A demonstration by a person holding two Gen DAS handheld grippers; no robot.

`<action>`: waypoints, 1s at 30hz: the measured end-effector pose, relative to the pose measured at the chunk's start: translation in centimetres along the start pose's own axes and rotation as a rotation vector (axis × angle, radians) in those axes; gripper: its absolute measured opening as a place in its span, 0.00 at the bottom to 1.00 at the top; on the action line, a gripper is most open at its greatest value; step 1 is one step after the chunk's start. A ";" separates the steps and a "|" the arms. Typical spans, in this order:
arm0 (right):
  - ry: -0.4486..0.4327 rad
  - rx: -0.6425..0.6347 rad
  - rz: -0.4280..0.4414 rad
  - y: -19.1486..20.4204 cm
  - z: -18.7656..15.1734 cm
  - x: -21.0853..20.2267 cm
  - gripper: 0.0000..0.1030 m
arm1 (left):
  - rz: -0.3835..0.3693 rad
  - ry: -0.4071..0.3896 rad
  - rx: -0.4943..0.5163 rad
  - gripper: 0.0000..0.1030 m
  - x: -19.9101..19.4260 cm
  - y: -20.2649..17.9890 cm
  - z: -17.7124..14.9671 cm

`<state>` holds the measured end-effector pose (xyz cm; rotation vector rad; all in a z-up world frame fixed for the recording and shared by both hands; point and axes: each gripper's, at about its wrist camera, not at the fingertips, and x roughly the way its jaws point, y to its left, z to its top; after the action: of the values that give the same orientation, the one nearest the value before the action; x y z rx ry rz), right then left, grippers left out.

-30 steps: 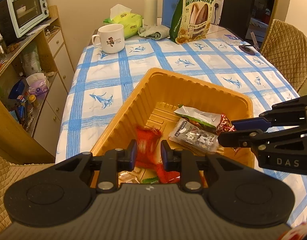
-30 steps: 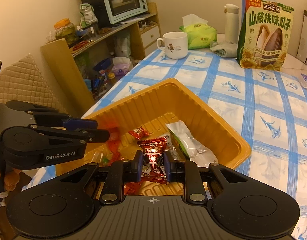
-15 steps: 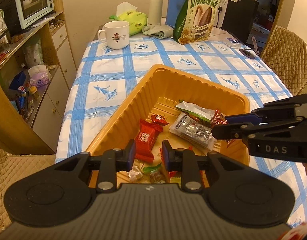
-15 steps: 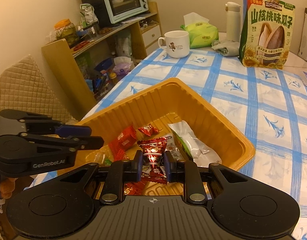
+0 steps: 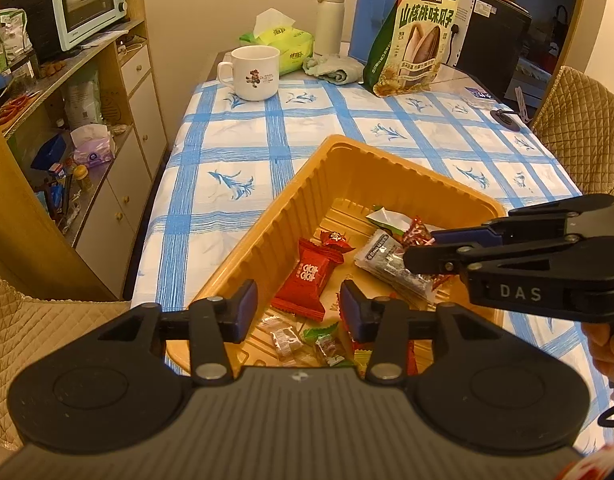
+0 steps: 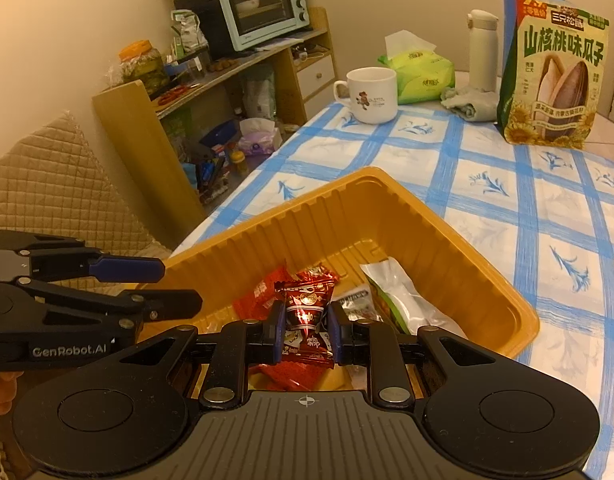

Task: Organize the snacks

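An orange plastic tray (image 5: 387, 160) (image 6: 391, 178) on the blue-checked tablecloth holds several snacks. Among them are a bright red packet (image 5: 307, 280), a silver packet (image 5: 387, 264), a green-and-white pouch (image 6: 403, 300) and small wrapped candies (image 5: 287, 338). My left gripper (image 5: 298, 309) (image 6: 167, 286) hovers over the tray's near corner. Its jaws are opening, and the pads touch nothing; the red packet lies loose on the tray floor below them. My right gripper (image 6: 305, 330) (image 5: 423, 250) is shut on a dark red candy packet (image 6: 307, 312) above the tray's inside.
At the table's far end stand a white mug (image 5: 254, 73), a green tissue pack (image 5: 283, 42), a white flask (image 5: 330, 20), a crumpled cloth (image 5: 335, 70) and a big sunflower-seed bag (image 5: 413, 40). A wooden shelf with a mint oven (image 5: 87, 4) lines the left. Quilted chairs (image 5: 579, 128) flank the table.
My left gripper let go of the bright red packet, which now lies in the tray, and its jaws have spread wider as it drew back. The right gripper keeps its candy packet.
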<state>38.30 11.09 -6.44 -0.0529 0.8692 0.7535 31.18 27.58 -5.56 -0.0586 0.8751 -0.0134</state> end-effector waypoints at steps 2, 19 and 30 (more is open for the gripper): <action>-0.004 -0.006 0.001 0.1 0.2 0.2 0.22 | 0.003 -0.002 -0.005 0.42 0.0 0.2 0.0; -0.064 0.014 -0.028 0.5 0.9 0.0 0.59 | 0.038 -0.015 -0.031 0.52 -1.2 1.0 -0.5; -0.090 0.078 -0.055 -0.7 -1.3 -4.1 0.85 | 0.072 -0.048 -0.021 0.65 -4.2 -1.1 -1.5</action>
<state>36.17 7.83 -4.61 0.0257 0.8072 0.6648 27.38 26.59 -3.20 -0.0469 0.8290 0.0641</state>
